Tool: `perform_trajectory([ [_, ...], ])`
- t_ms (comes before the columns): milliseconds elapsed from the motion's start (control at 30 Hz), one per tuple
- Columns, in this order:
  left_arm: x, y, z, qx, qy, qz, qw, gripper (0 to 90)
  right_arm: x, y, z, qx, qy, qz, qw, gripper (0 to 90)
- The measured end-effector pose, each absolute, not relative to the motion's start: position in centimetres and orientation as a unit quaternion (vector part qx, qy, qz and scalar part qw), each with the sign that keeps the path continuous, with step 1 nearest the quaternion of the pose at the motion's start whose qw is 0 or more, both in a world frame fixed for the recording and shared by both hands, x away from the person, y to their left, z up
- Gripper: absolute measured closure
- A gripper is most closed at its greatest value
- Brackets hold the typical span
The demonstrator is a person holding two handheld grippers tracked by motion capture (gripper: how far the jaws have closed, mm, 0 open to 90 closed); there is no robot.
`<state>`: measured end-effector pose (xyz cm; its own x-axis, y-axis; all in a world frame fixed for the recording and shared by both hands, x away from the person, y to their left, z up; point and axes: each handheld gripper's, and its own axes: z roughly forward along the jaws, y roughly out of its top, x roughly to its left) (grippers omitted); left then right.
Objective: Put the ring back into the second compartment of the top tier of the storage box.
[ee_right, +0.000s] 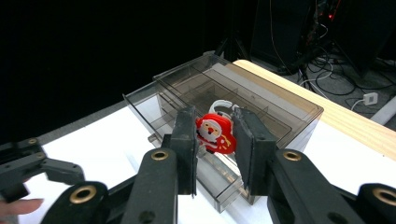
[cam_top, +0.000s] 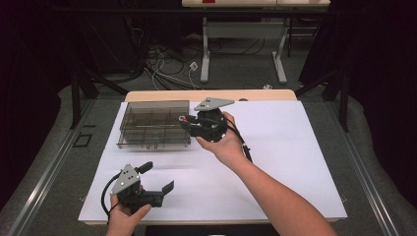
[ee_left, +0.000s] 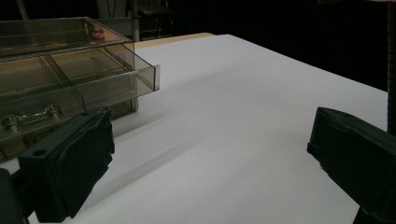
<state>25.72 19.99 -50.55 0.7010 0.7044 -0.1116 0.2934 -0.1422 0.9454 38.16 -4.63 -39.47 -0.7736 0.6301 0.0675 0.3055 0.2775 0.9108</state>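
A small red Santa figure [ee_right: 215, 134] with a white loop on top sits between the pads of my right gripper [ee_right: 214, 126], which is shut on it. In the high view the right gripper [cam_top: 188, 121] hangs at the right edge of a smoky clear compartment box [cam_top: 153, 124], with the Santa figure [cam_top: 183, 118] at its tips. The box [ee_right: 280, 105] lies just beyond and below the figure, its divided cells in view. My left gripper [cam_top: 158, 178] rests near the table's front left, open, with nothing between its fingers [ee_left: 70, 163]. The box [ee_left: 70, 70] stands just ahead of it.
A white sheet [cam_top: 275, 147] covers the table, bare to the right of the box and across the front. A wooden table edge [cam_top: 211, 95] runs behind it. Cables [cam_top: 167, 64] and another table's legs [cam_top: 205, 59] are on the floor beyond.
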Motion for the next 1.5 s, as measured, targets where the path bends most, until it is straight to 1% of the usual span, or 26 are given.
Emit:
perform_trajectory([
  [533, 25.7, 20.0, -50.5, 0.734, 0.338, 0.184, 0.560, 0.4, 40.3, -1.8, -40.0, 0.313, 0.789, 0.508, 0.148, 70.7],
  [967, 25.7, 20.0, -50.5, 0.733, 0.338, 0.184, 0.561, 0.4, 41.4, 0.4, -40.2, 0.313, 0.804, 0.480, 0.157, 70.7],
  [1500, 25.6, 20.2, -50.4, 0.731, 0.339, 0.187, 0.563, 0.4, 42.4, 2.9, -40.6, 0.318, 0.813, 0.466, 0.141, 70.7],
])
